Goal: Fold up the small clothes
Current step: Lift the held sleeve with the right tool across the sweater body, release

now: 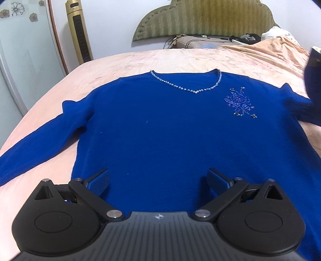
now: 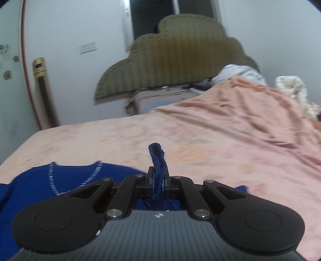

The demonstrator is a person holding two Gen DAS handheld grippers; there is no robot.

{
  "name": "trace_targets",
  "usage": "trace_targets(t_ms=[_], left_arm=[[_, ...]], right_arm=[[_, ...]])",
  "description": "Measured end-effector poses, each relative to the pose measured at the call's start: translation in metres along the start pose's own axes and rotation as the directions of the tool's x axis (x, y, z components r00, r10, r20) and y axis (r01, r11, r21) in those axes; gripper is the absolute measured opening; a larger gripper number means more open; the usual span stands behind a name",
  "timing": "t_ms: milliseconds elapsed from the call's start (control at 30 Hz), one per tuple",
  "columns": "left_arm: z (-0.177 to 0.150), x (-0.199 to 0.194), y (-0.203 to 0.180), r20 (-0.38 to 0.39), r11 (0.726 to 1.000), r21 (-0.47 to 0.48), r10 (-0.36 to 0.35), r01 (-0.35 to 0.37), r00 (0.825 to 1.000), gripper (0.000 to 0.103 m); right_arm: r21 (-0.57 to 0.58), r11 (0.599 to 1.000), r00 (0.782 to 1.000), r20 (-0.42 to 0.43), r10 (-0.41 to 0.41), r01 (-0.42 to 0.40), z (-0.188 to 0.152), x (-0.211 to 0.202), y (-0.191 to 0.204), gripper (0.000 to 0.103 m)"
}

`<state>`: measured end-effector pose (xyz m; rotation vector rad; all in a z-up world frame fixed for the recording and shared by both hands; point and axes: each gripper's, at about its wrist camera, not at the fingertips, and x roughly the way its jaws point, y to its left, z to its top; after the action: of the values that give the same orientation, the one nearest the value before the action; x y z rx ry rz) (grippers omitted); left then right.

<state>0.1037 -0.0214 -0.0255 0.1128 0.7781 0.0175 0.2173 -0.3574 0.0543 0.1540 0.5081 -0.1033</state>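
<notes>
So our right gripper (image 2: 158,183) is clamped on a sleeve end (image 2: 157,158) poking up past its fingertips, while our left gripper (image 1: 158,178) hangs wide open and empty over the hem. Just ahead of both, the blue sweater (image 1: 160,130) lies flat, face up on the bed (image 1: 180,60). Looks soft, light, floppy knit: we'd pinch cuffs or hem edges, keeping clear of the beaded neckline (image 1: 192,90) farther out.

Both wrist views face the headboard (image 1: 206,18), low.

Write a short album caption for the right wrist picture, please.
Right gripper pinching a strip of the blue sweater above the pink bedspread.
</notes>
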Motion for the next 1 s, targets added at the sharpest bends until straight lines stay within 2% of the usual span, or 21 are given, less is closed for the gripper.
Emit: trace_targets(t_ms=[100, 333, 667, 1000], left_arm=[[-0.001, 0.001, 0.004, -0.004, 1.0, -0.012, 0.003, -0.003, 1.0, 0.103], [-0.003, 0.002, 0.013, -0.008, 0.999, -0.043, -0.007, 0.006, 1.0, 0.103], [-0.007, 0.002, 0.021, 0.003, 0.998, -0.053, -0.017, 0.017, 1.0, 0.103], [-0.011, 0.002, 0.026, 0.01, 0.996, -0.08, -0.043, 0.044, 0.999, 0.103]], right_arm=[[0.025, 0.997, 0.997, -0.031, 0.068, -0.068, 0.001, 0.014, 0.019, 0.008], [0.022, 0.989, 0.987, -0.076, 0.144, -0.143, -0.008, 0.033, 0.065, 0.008], [0.043, 0.985, 0.976, -0.129, 0.174, -0.169, -0.016, 0.06, 0.097, 0.009], [0.012, 0.977, 0.964, -0.159, 0.212, -0.213, -0.024, 0.076, 0.14, 0.009]])
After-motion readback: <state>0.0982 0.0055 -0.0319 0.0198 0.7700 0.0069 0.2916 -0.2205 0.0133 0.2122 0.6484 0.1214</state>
